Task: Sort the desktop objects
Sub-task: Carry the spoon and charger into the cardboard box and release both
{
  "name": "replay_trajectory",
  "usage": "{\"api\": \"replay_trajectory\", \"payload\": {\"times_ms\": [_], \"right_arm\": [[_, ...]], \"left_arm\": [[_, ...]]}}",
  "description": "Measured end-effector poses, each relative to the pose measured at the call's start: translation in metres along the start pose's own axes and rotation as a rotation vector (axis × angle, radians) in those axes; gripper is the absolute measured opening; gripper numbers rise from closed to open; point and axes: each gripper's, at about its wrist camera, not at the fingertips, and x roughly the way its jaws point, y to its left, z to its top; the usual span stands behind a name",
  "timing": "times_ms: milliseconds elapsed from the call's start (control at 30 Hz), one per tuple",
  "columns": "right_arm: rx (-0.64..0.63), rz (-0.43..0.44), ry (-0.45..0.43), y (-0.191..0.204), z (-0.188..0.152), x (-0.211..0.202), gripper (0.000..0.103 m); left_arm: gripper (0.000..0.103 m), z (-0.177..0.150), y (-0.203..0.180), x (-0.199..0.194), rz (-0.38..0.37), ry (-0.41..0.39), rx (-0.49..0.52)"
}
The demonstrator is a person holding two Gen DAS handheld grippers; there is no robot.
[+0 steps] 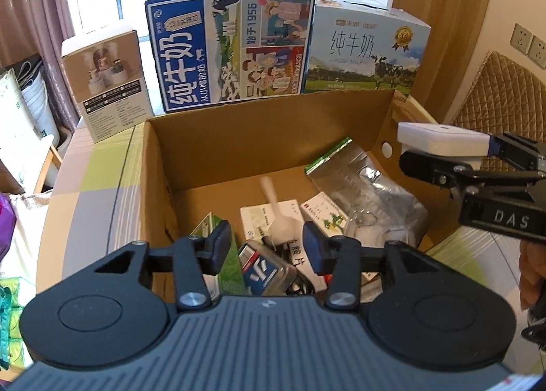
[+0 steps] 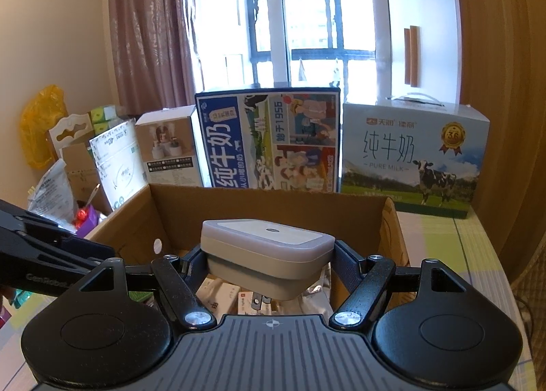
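Above the open brown cardboard box (image 2: 389, 220) hung the white plastic plug-in night light with metal prongs (image 2: 266, 247). My right gripper (image 2: 269, 261) was squeezing it from both sides, so it was not in the box yet. My left gripper (image 1: 266, 244) hovered low over the box with its jaws apart and nothing between them. Down inside I saw small white and green medicine boxes (image 1: 266, 220), a shiny silver foil bag (image 1: 355, 172) and a blue and white packet (image 1: 262, 271). I think much of the sorting was done. I judged the light was next to go in. Behind the box stood two big milk cartons (image 2: 269, 142).
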Motion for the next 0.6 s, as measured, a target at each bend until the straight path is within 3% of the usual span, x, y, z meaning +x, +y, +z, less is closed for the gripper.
{"api": "replay_trajectory", "payload": {"times_ms": [100,600], "right_arm": [[0.006,0.002,0.006,-0.0001,-0.0020,0.0007,0.072],[0.004,0.011,0.005,0.0073,0.0012,0.0034,0.072]], "left_arm": [[0.052,-0.0033,0.0012,-0.0035,0.007,-0.010,0.001],[0.053,-0.0044,-0.0030,-0.0085,0.001,-0.023,0.018]]}}
